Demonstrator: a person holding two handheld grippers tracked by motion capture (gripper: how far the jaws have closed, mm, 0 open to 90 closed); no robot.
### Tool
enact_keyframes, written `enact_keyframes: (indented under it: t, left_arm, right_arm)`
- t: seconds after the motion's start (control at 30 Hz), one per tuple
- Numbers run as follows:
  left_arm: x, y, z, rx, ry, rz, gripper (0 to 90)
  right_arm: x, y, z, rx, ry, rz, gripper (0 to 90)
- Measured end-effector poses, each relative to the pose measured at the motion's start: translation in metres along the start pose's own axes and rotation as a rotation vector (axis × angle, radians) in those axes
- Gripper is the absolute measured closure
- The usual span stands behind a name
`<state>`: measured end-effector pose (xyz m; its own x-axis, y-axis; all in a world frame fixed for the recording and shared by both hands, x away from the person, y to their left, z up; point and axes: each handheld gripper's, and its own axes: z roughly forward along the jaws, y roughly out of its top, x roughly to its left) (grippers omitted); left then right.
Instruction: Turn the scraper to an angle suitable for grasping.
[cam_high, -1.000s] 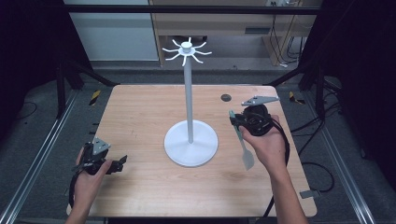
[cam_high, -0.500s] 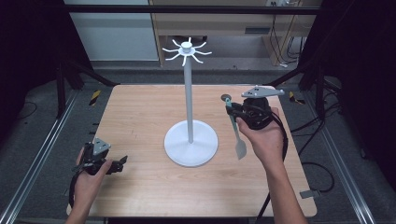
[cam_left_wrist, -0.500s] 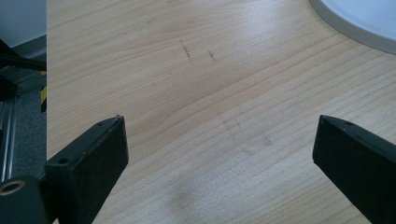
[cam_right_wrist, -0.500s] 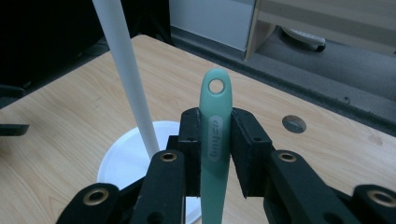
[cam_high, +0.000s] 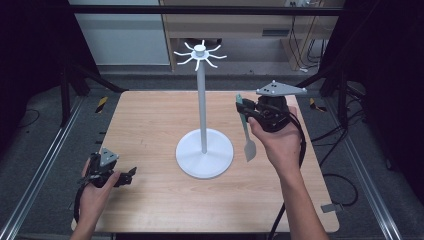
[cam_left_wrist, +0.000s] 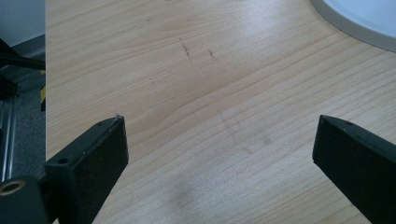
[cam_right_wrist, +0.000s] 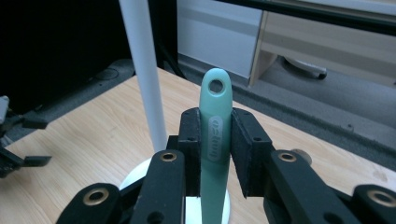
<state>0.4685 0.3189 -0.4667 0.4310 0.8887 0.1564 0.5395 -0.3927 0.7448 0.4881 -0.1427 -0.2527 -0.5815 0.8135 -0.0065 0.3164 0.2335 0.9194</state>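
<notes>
— What's the right gripper (cam_high: 243, 111) got there, right of centre in the high view?

— A pale green spatula (cam_high: 245, 131). The fingers (cam_right_wrist: 190, 140) are clamped on its handle, one on each side, and in the right gripper view the handle end with its round hanging hole sticks up above them at mid-frame. From above, the blade hangs down below the gripper, over the table (cam_high: 150, 125), just right of the stand's base.

— The white stand (cam_high: 202, 100)?

— Yes, centre of the high view. A round base flat on the wood, a thin upright pole, and a ring of small hooks spreading out at the top, in the upper middle of the frame. In the right gripper view the pole rises just left of the spatula handle, apart from it.

— And the left gripper (cam_high: 131, 173)?

— Lower left of the high view, held low by the table's near corner, the hand (cam_high: 95, 192) wrapped around its body. In the left gripper view its fingers (cam_left_wrist: 95, 154) stand wide apart with nothing but bare wood grain between them, and an edge of the white base shows at the upper right of that frame.

— The right hand (cam_high: 280, 142)?

— It grips the gripper from behind, a black cable trailing down along the forearm, a grey three-cornered plate on top.
</notes>
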Motion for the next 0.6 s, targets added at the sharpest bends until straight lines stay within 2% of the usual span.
enact_keyframes:
  t: [0.37,0.6]
  left_arm:
    - [-0.001,0.000,0.001,0.004,-0.004,0.004,3.1]
    - [-0.002,0.000,0.001,0.006,-0.005,0.007,3.1]
  right_arm:
    - [0.014,0.022,-0.012,-0.068,0.013,-0.026,74.6]
    - [0.021,0.031,-0.018,-0.092,0.019,-0.038,74.6]
